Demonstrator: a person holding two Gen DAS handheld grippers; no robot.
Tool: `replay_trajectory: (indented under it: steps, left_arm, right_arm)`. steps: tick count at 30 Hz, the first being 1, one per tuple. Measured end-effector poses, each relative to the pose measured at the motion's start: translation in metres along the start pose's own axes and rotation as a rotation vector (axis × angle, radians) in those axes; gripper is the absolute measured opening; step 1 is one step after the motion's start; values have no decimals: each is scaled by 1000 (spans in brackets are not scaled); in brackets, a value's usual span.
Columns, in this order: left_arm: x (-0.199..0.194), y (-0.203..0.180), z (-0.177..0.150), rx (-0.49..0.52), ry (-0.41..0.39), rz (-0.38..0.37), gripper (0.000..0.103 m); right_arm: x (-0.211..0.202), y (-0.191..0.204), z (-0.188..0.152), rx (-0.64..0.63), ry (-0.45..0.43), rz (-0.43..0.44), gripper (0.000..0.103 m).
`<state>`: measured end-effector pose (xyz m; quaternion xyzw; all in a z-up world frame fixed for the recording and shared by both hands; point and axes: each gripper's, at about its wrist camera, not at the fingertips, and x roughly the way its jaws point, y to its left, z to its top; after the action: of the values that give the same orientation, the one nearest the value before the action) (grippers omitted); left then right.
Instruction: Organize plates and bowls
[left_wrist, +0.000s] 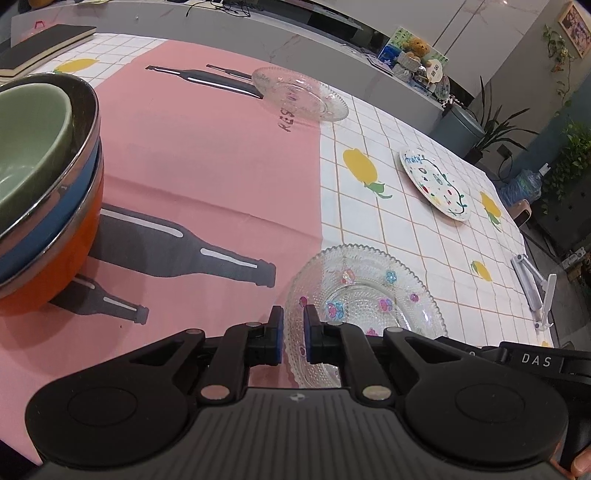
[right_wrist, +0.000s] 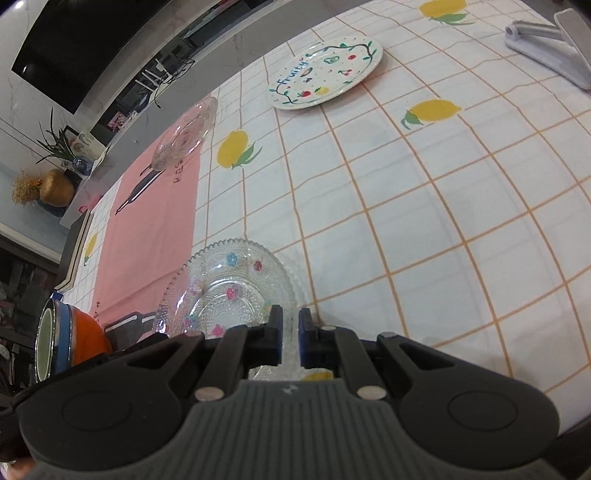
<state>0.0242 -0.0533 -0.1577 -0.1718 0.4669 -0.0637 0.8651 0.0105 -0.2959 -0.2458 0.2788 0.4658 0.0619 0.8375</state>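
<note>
The flowered glass plate (left_wrist: 364, 291) lies flat on the table, straddling the seam where the pink cloth (left_wrist: 207, 155) meets the checked lemon tablecloth (left_wrist: 424, 236), and both grippers close in on its near rim, probably because a thin glass edge is easier to take from two sides. In the left wrist view the left gripper (left_wrist: 293, 334) has its blue-padded jaws narrow, the beaded rim showing through the slim gap between them; whether the pads actually touch the glass I cannot tell. In the right wrist view the right gripper (right_wrist: 290, 334) is likewise drawn narrow, with the rim of the same plate (right_wrist: 225, 291) in the gap, and contact is just as unclear. Both tools are held low and nearly level with the table, pointing across it. At nine to ten o'clock in the left view the bowls are already nested: a green bowl (left_wrist: 26, 147) inside a blue bowl (left_wrist: 70, 206) inside an orange bowl (left_wrist: 55, 266), which suggests the plates are what remains to stack. A plain glass plate (left_wrist: 299, 94) rests at twelve o'clock on the pink cloth's far edge, and a white fruit-painted plate (left_wrist: 436, 182) lies at two o'clock, well apart. A grey stand (left_wrist: 535, 288) lies near the table edge at three o'clock.
</note>
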Motion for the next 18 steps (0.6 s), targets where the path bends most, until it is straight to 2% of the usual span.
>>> replay_trajectory:
  steps: [8,18]
  left_arm:
    - [3,-3,1,0,0,11,12]
    - [2,-2,4,5,13,35,13]
  right_arm:
    - [1,0,1,3,-31,-7,6]
    - [3,2,1,-11,-19,5,7]
